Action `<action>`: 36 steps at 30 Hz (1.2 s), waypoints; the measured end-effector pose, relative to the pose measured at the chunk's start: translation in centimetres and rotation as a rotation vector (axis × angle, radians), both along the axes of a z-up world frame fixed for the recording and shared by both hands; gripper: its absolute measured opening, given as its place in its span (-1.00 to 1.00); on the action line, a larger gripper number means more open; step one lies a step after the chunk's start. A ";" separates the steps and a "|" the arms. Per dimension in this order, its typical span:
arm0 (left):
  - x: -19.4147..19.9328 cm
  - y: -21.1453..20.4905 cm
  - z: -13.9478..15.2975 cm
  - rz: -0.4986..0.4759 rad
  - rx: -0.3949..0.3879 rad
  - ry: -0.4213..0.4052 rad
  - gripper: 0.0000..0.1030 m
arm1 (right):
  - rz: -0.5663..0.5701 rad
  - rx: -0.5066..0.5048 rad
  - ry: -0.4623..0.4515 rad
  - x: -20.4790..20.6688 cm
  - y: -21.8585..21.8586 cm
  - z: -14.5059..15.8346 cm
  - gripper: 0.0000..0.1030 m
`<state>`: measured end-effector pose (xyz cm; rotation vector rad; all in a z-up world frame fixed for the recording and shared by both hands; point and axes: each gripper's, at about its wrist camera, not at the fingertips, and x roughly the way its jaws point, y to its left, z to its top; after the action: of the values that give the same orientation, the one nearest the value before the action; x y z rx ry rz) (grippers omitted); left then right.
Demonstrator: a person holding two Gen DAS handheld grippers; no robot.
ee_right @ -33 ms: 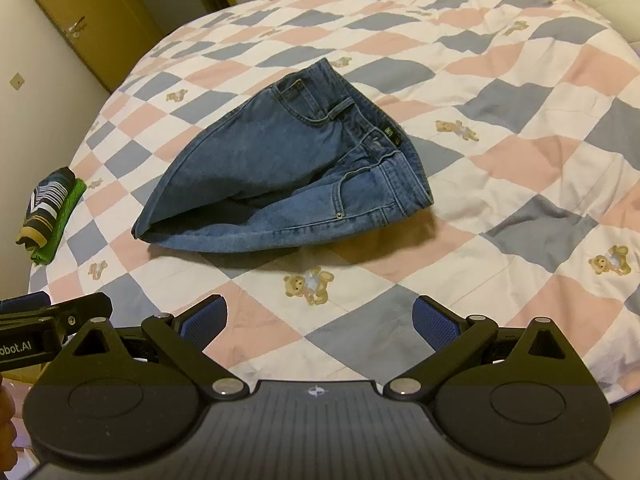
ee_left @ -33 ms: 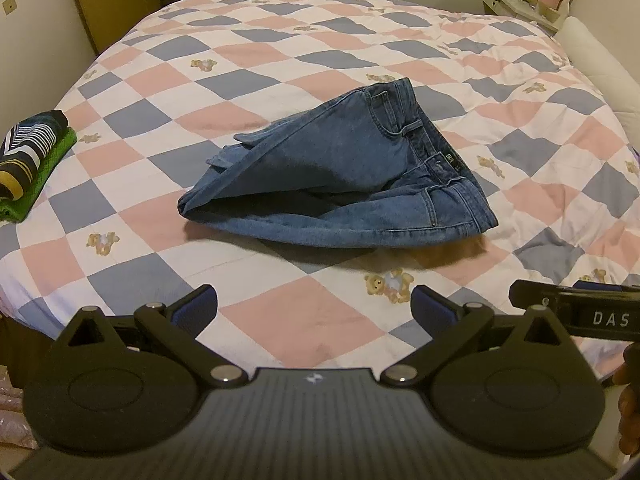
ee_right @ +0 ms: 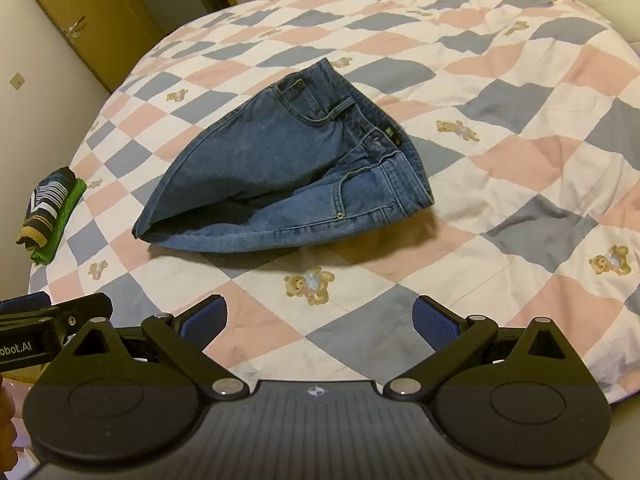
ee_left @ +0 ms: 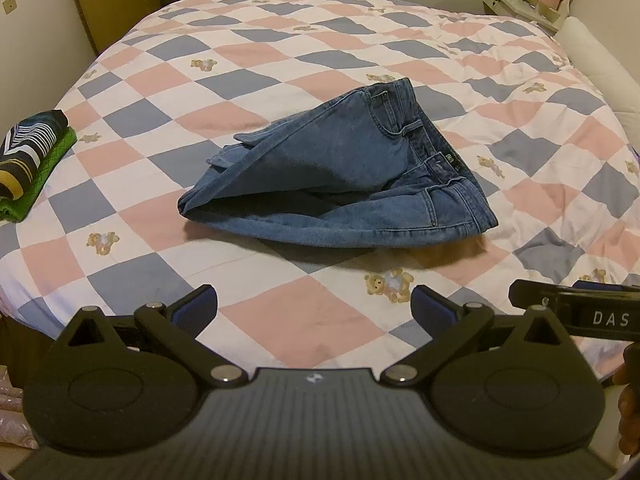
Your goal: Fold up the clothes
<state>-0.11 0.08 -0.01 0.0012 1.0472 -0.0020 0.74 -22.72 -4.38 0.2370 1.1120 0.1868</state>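
Nearest the cameras, the left tongs (ee_left: 314,306) and the right tongs (ee_right: 320,316) both hang spread and empty over the near edge of the bed (ee_right: 520,128). Beyond them, mid-quilt, lie the folded blue jeans (ee_left: 340,184), waistband to the right. Farther left, at the bed's edge, rests a stack of folded clothes (ee_left: 28,164).

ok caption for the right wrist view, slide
Open right gripper faces folded blue denim jeans on a pink-and-grey checked quilt.
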 end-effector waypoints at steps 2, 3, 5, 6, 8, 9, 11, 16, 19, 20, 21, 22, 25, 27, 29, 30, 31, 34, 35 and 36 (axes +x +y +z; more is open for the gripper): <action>-0.2 0.1 0.0 -0.001 -0.003 -0.007 0.98 | 0.001 -0.002 -0.003 -0.1 0.2 0.1 0.98; -0.3 0.2 0.0 -0.002 -0.005 -0.011 0.98 | 0.001 -0.003 -0.004 -0.1 0.4 0.2 0.98; -0.4 0.3 0.0 -0.003 -0.008 -0.018 0.98 | 0.002 -0.004 -0.006 -0.1 0.6 0.3 0.98; -0.5 0.3 0.0 -0.004 -0.010 -0.022 0.98 | 0.002 -0.005 -0.008 -0.2 0.7 0.4 0.98; -0.5 0.6 0.0 0.002 -0.012 -0.022 0.98 | 0.003 -0.007 -0.010 -0.2 1.0 0.5 0.98; -0.5 0.8 0.4 0.006 -0.017 -0.022 0.98 | 0.005 -0.008 -0.012 -0.1 1.0 0.6 0.98; -0.4 1.1 0.3 0.011 -0.016 -0.025 0.98 | 0.011 -0.012 -0.017 0.0 1.1 0.9 0.98; -0.2 2.0 0.5 0.037 -0.015 -0.036 0.98 | 0.038 -0.037 -0.045 0.2 1.8 1.2 0.98; -0.3 2.4 0.6 0.049 -0.013 -0.039 0.98 | 0.049 -0.044 -0.052 0.4 2.1 1.4 0.98; -0.2 2.4 0.6 0.050 -0.012 -0.038 0.98 | 0.051 -0.044 -0.053 0.4 2.1 1.4 0.98; -0.2 2.4 0.6 0.050 -0.010 -0.038 0.98 | 0.052 -0.045 -0.053 0.5 2.1 1.4 0.98; -0.2 2.3 0.5 0.049 -0.009 -0.037 0.98 | 0.053 -0.045 -0.053 0.5 2.1 1.3 0.98; -0.1 2.1 0.4 0.048 -0.004 -0.035 0.98 | 0.056 -0.044 -0.054 0.6 2.2 1.2 0.98; 0.0 2.1 0.4 0.050 -0.002 -0.033 0.98 | 0.058 -0.042 -0.050 0.8 2.2 1.1 0.98; 0.0 2.1 0.3 0.052 0.000 -0.030 0.98 | 0.062 -0.039 -0.049 0.8 2.2 0.9 0.98; 0.0 2.0 0.2 0.053 0.002 -0.029 0.98 | 0.063 -0.039 -0.049 0.9 2.2 0.9 0.98; 0.1 2.0 0.1 0.053 0.003 -0.028 0.98 | 0.065 -0.038 -0.049 1.0 2.1 0.9 0.98; 0.2 1.9 0.1 0.053 0.006 -0.028 0.98 | 0.070 -0.037 -0.048 1.2 2.1 0.9 0.98; 0.2 1.9 0.2 0.053 0.006 -0.027 0.98 | 0.071 -0.036 -0.047 1.3 2.1 0.8 0.98; 0.2 1.8 0.2 0.054 0.007 -0.026 0.98 | 0.073 -0.036 -0.047 1.3 2.1 0.8 0.98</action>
<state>0.10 1.93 0.16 -0.0206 1.0207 0.0504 2.04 -20.61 -3.62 0.1594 1.0770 0.2358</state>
